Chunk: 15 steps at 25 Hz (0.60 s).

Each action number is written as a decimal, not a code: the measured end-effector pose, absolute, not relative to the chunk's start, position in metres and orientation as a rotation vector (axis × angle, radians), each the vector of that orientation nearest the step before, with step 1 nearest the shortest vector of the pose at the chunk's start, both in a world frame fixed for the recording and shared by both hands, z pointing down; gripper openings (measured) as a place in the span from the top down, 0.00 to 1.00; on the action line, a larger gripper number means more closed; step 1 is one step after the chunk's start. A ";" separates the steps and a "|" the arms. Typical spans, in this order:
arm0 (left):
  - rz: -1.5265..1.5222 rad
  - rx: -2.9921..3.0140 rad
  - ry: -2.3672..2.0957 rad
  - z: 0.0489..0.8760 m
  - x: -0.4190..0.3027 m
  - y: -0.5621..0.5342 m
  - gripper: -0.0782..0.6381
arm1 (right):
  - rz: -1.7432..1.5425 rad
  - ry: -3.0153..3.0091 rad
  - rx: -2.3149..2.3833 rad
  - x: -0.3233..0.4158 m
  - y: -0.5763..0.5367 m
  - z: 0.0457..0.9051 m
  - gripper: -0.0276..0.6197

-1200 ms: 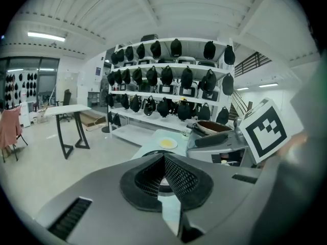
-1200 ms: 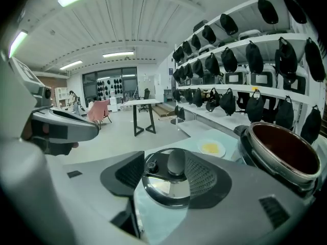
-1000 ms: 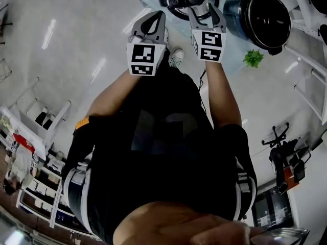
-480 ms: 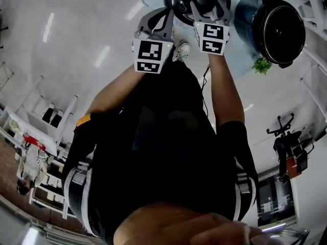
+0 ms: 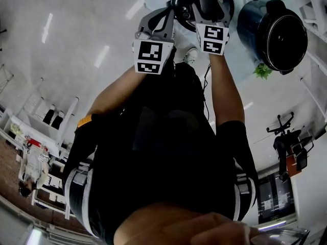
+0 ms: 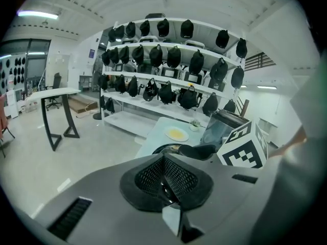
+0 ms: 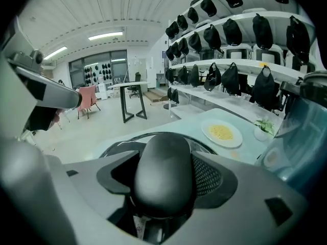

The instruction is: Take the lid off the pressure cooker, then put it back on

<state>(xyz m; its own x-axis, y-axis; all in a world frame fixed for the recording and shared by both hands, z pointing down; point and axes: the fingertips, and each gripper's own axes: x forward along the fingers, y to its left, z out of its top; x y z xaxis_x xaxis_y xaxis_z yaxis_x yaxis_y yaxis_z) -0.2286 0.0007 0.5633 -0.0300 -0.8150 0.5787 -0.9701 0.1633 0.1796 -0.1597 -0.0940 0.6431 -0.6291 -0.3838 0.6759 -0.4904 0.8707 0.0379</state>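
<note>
- Right gripper (image 7: 166,173): jaws just opened wide, black lid handle (image 7: 163,154) between them, not clamped
- Left gripper (image 6: 164,168): jaws closed together, empty
- Lid (image 7: 115,148) rests on table (image 7: 245,154)

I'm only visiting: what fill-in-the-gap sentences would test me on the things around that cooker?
The lid lies on the ____, off the pot.
The food on the plate is ____ in colour.
The small white planter holds a green ____.
Missing words: table, yellow, plant.
</note>
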 end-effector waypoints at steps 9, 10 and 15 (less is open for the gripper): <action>0.343 1.664 -1.894 0.568 -0.230 0.002 0.88 | 0.266 -2.389 0.656 -0.159 -0.095 0.642 0.48; 0.342 1.659 -1.901 0.567 -0.231 0.003 0.88 | 0.275 -2.378 0.660 -0.159 -0.096 0.642 0.49; 0.314 1.635 -1.947 0.552 -0.230 0.007 0.88 | 0.281 -2.343 0.616 -0.160 -0.093 0.635 0.50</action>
<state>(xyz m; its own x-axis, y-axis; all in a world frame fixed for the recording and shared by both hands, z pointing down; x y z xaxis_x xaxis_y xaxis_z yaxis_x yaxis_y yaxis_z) -0.2297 0.0070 0.5522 -0.0887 -0.8238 0.5598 -0.9580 0.2244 0.1784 -0.1602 -0.0928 0.6354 -0.6505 -0.3531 0.6724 -0.5023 0.8641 -0.0321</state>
